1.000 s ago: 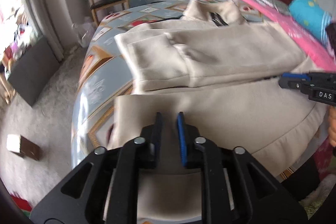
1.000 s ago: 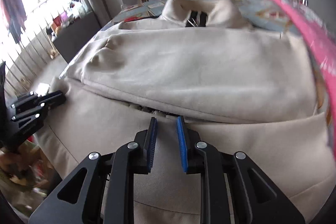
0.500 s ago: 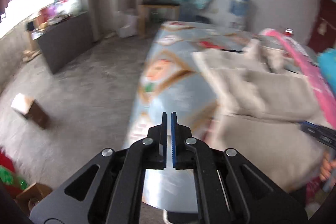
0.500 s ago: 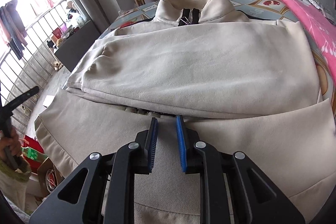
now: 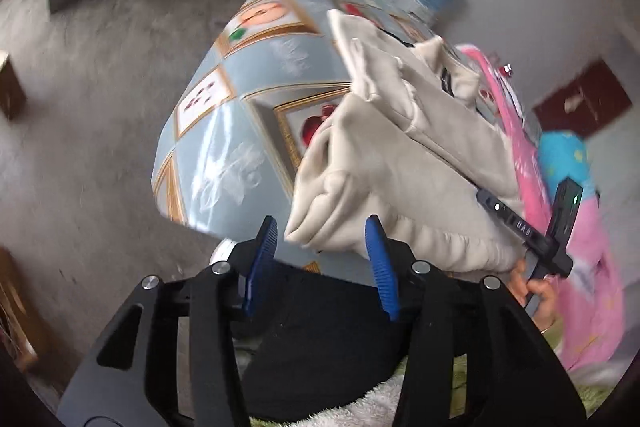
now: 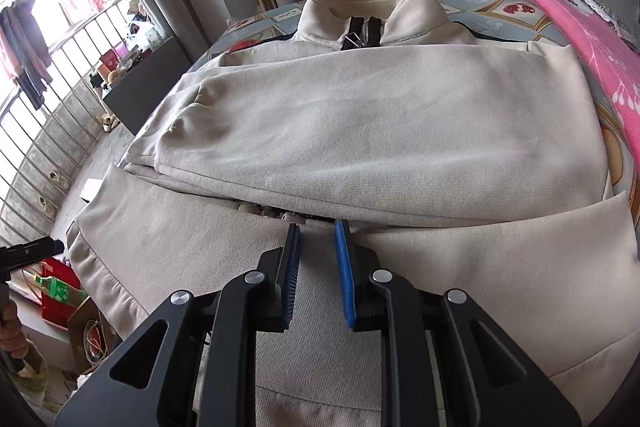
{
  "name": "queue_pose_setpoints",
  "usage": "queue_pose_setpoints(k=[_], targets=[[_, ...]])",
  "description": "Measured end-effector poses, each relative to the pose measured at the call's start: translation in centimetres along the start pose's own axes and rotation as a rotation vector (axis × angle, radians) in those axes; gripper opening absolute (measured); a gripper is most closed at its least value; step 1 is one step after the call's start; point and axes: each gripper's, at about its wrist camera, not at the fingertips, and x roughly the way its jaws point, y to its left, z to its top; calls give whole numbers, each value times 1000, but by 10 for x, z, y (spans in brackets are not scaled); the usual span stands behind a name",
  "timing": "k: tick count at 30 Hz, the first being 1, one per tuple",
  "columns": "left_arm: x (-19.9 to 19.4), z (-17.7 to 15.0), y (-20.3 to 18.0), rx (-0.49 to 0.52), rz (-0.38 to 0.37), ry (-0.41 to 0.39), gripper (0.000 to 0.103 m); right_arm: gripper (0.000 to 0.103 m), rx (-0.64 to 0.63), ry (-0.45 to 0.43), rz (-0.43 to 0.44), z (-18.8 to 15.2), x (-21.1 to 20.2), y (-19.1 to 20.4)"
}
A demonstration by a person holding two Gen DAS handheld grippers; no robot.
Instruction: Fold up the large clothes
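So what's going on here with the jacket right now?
A person with a gripper in each hand is folding a beige jacket on the bed. The right gripper is pinching fabric at the hem. The left gripper, whose jaws have just been opening, is lined up on the hem corner but grips nothing.

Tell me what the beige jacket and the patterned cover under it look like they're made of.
The beige jacket looks like a soft matte knit, perhaps cotton fleece: fine ribbing shows in its weave, and it creases gently. The patterned cover looks like glossy plastic or oilcloth, since pale glare streaks sit on its printed surface. Neither can be confirmed by sight alone.
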Motion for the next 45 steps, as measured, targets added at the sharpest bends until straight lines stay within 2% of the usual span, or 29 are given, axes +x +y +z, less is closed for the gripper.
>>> queue_pose_setpoints(k=[3, 5, 7, 9, 12, 14, 15, 16, 18, 19, 21, 22, 24, 25, 28, 30, 32, 33, 34, 36, 37, 39, 42, 45], targets=[[3, -7, -13, 138, 126, -3, 48, 18, 0, 0, 3, 0, 0, 0], [6, -14, -29, 293, 190, 8, 53, 18, -4, 0, 6, 0, 0, -1], [18, -24, -48, 471, 248, 54, 54, 18, -6, 1, 9, 0, 0, -1], [29, -33, -60, 601, 303, 77, 54, 18, -5, -1, 10, 0, 0, -1], [47, -36, -70, 712, 409, 82, 54, 18, 0, -5, 11, -1, 0, -1], [55, -32, -73, 782, 554, 54, 53, 18, 0, -3, 9, -1, 0, -1], [51, -29, -74, 794, 574, 40, 53, 18, 0, -2, 9, 0, 0, -1], [43, -23, -72, 781, 563, 19, 54, 18, 0, -2, 8, 0, 0, -1], [27, -13, -63, 714, 528, -18, 55, 18, 0, -3, 9, 0, 0, -1], [21, -8, -58, 680, 536, -38, 54, 18, 0, -3, 9, 0, 0, -1], [16, 1, -45, 640, 658, -82, 50, 18, 0, -2, 8, 0, 0, -1], [11, 9, -31, 583, 675, -83, 50, 18, 1, -1, 10, 0, 0, -1], [-2, 18, -19, 475, 608, -96, 46, 18, -3, 0, 7, 1, 0, -1], [-12, 21, -17, 430, 527, -112, 46, 18, -5, 1, 7, 1, 0, 0], [-20, 16, -37, 449, 344, -125, 46, 18, -2, -1, 6, 1, 0, 0], [-12, 7, -57, 473, 193, -90, 46, 18, 2, -3, 8, 1, 0, -1], [5, -2, -64, 472, 129, -28, 46, 18, 5, -4, 7, 0, 1, -1], [20, -10, -64, 476, 157, 15, 48, 18, 4, -3, 8, 0, 1, -1], [32, -14, -59, 481, 218, 44, 48, 18, 4, -3, 8, 0, 1, -1], [49, -19, -42, 438, 288, 97, 47, 18, 5, -4, 12, 0, 1, -2], [47, -17, -33, 397, 266, 106, 47, 18, 5, -3, 14, 0, 1, -2], [28, -15, -30, 354, 220, 72, 46, 18, 6, -3, 17, 0, 1, -2], [6, -12, -43, 375, 196, 12, 45, 18, 15, -10, 29, -1, 0, -4], [-9, -3, -61, 395, 111, -43, 47, 18, 24, -12, 40, -2, 0, -6]])
